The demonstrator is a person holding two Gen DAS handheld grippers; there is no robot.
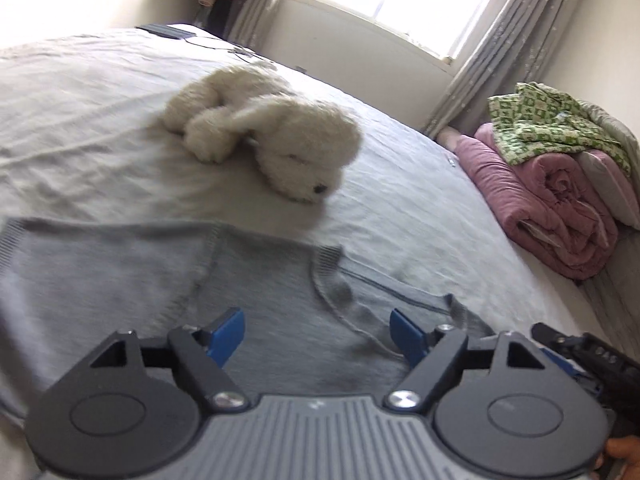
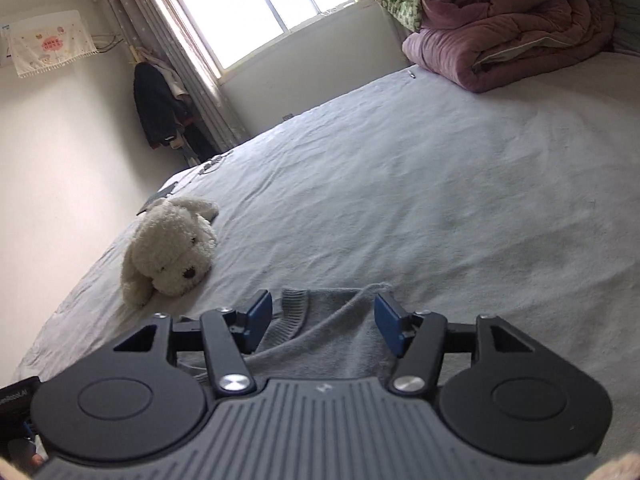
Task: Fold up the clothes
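A grey knitted sweater (image 1: 132, 276) lies spread flat on the bed, its ribbed neckline near the middle of the left wrist view. My left gripper (image 1: 318, 334) hovers just over it, open, blue pads wide apart with only cloth beneath them. The right gripper's dark body (image 1: 592, 356) shows at the right edge of that view. In the right wrist view my right gripper (image 2: 323, 322) is open too, above a folded grey corner of the sweater (image 2: 332, 332) with a ribbed band. Nothing is pinched in either.
A white plush dog (image 1: 272, 136) (image 2: 172, 248) lies on the pale bed sheet (image 2: 440, 184) just beyond the sweater. A rolled pink quilt (image 1: 552, 208) (image 2: 512, 20) with a green patterned cloth (image 1: 552, 120) sits at the bed's head. Window and curtains behind.
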